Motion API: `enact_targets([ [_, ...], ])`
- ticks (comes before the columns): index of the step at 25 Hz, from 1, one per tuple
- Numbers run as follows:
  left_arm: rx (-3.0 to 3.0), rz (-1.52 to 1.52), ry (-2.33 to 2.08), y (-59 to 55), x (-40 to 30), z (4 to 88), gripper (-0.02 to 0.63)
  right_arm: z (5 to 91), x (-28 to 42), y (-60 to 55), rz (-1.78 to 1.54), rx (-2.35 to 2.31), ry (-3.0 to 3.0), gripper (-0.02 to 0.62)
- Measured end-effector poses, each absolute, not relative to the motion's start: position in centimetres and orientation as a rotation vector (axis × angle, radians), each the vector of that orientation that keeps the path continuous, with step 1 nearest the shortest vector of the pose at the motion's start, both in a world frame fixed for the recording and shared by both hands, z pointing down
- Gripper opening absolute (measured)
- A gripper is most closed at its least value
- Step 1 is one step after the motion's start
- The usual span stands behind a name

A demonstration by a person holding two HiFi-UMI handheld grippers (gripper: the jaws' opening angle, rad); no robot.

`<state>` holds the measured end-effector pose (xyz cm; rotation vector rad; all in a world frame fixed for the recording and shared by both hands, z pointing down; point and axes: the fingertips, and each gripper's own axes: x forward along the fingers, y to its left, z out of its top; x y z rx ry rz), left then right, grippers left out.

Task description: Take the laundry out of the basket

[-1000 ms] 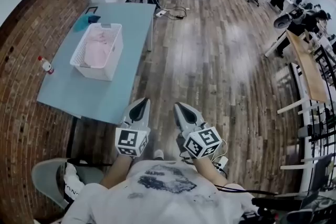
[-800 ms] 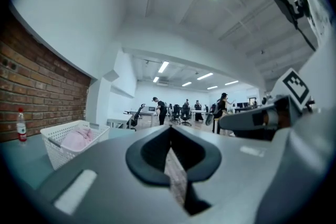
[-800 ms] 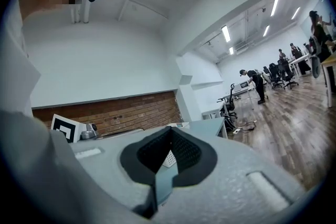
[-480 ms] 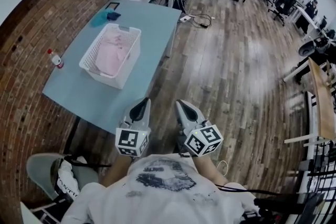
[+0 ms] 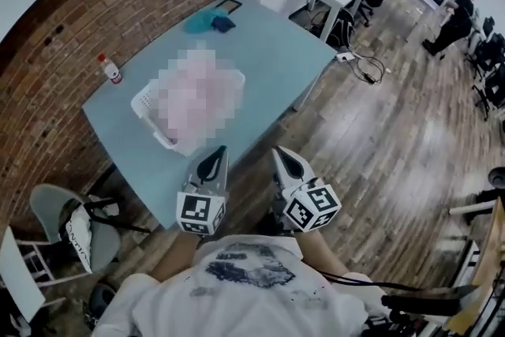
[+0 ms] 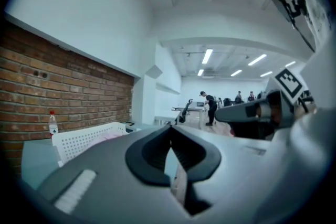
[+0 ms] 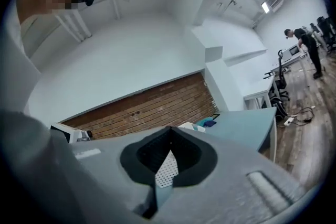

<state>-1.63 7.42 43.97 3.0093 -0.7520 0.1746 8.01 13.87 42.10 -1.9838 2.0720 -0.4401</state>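
Left gripper (image 5: 214, 156) and right gripper (image 5: 283, 158) both clenched, empty; pink laundry (image 6: 108, 135) lies in white basket (image 5: 145, 100) on table (image 5: 276, 67), ahead-left of their tips; judged soft, light, limp, so pinch a raised top fold.

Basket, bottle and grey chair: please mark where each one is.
basket (image 6: 84, 140): left gripper view, perforated side wall.
bottle (image 5: 112, 73): head view, middle of its body.
grey chair (image 5: 49, 205): head view, seat shell.
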Motion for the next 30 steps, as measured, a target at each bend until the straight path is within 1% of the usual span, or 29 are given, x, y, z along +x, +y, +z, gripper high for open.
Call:
enact_targets([
  [3, 2.956, 0.2, -0.913, 4.5, 1.3, 43.7, -0.011, 41.8, 11.6, 9.7, -0.463, -1.874, 2.192, -0.003],
  [6, 2.891, 0.236, -1.061, 2.4, 2.8, 43.9, -0.011, 42.1, 13.5, 6.5, -0.511, -1.756, 2.292, -0.003],
  [13, 2.726, 0.269, -1.356, 0.0, 3.1, 44.8, -0.011, 44.1, 15.5, 2.8, -0.623, -1.539, 2.479, -0.003],
  [20, 2.591, 0.299, -1.539, -0.8, -0.1, 46.0, -0.011, 45.2, 13.3, -0.3, -0.666, -1.382, 2.597, -0.003],
  [30, 2.525, 0.222, -1.643, -5.7, -4.3, 46.5, -0.011, 45.2, 9.5, -6.3, -0.635, -1.327, 2.707, -0.003],
])
